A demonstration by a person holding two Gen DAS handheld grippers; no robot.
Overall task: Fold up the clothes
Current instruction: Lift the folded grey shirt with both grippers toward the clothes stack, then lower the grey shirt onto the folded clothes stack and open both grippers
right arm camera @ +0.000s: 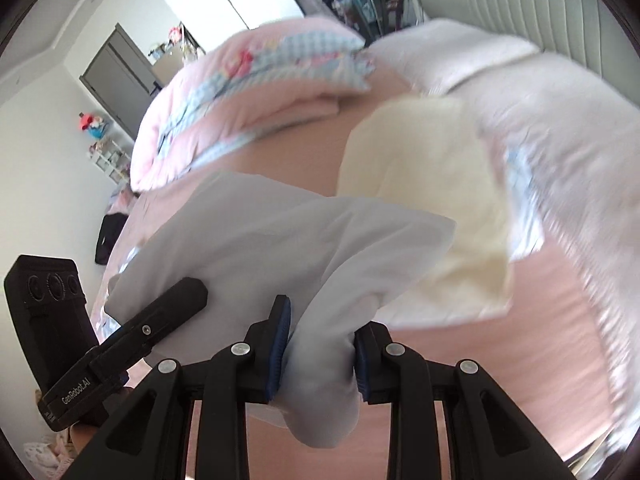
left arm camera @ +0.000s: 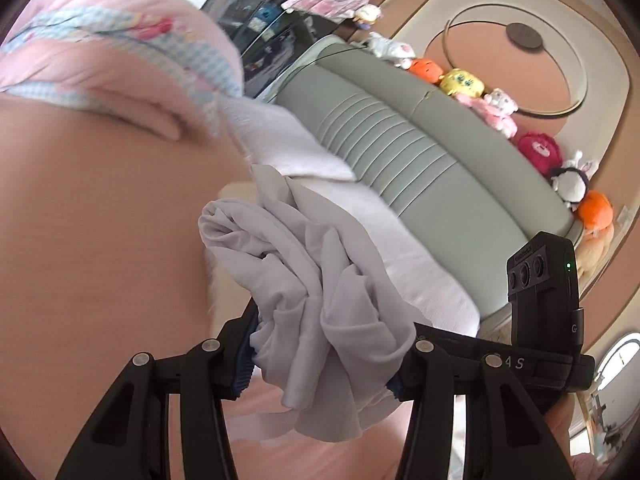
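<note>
Gripping the pale garment (left arm camera: 312,280) bunched in both grippers, left (left arm camera: 320,364) and right (right arm camera: 320,348); I reckon loose folds could slip.

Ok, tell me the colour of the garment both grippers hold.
Pale grey-lilac garment, plain; clearest in the left wrist view.

The left gripper (left arm camera: 320,356) fills the bottom of its frame: black angular linkage arms with round silver pivot pins and blue ribbed pads (left arm camera: 243,364). The right gripper (right arm camera: 320,356) is built the same, black with silver pins and blue pads (right arm camera: 279,354). At lower left a black bar reads "GenRobot.AI" in white, beside a three-lens camera block (right arm camera: 50,296).
</note>
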